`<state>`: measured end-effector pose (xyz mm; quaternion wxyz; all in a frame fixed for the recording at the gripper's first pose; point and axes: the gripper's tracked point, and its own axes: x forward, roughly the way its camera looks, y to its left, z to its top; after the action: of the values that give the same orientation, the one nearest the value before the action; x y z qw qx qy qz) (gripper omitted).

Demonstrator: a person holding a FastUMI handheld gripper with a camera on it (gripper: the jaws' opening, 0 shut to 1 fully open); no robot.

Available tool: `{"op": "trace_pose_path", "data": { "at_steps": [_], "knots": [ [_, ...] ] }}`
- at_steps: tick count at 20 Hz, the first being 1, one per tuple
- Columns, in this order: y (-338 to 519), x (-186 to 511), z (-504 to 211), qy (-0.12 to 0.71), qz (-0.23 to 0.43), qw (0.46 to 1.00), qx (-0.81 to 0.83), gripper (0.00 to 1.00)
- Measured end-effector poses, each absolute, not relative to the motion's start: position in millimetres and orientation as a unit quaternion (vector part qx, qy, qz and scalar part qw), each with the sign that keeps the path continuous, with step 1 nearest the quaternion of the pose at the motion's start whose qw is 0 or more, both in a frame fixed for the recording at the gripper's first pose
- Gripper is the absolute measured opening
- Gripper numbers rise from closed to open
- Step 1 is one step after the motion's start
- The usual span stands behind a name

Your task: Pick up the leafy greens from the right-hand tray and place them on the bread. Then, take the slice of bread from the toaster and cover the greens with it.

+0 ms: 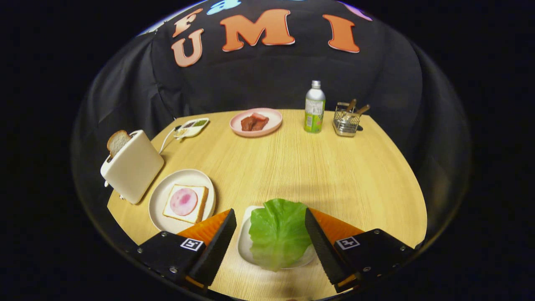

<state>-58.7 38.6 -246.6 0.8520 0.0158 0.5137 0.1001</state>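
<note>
The gripper (271, 234) is spread wide open at the bottom centre of the frame, and the green lettuce leaf (279, 232) lies directly between its two fingers, touched by neither as far as the curved view lets me judge. The leaf rests on a small pale oblong tray (245, 244) and overhangs its far and near rims; its long axis runs away from the gripper, so the fingers would close across its width.

To the lower left, just beyond the left finger, a round cream plate (167, 194) carries the square slice of white bread topped with a pink ham round (185, 203). Above that, at the left, the cream toaster (133, 171) holds an upright bread slice (118, 141).

Across the light wooden bench (292, 167), in the upper half, stand a pink plate of meat (256, 121), a green-labelled bottle (314, 107) and a wire cutlery basket (346, 121), all well clear of the path.
</note>
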Motion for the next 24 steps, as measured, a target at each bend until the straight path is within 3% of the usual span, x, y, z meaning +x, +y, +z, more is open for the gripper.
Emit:
{"op": "trace_pose_path", "data": {
  "at_steps": [10,16,19,24],
  "knots": [
    [33.3,-81.5,-303.1,0.609,0.076,0.789,0.016,0.94],
    [25.0,-80.9,-316.0,0.621,0.055,0.782,0.010,0.81],
    [17.2,-79.9,-317.9,0.619,0.044,0.784,-0.010,0.60],
    [27.8,-79.7,-316.1,0.606,0.057,0.793,-0.028,0.34]
  ]
}}
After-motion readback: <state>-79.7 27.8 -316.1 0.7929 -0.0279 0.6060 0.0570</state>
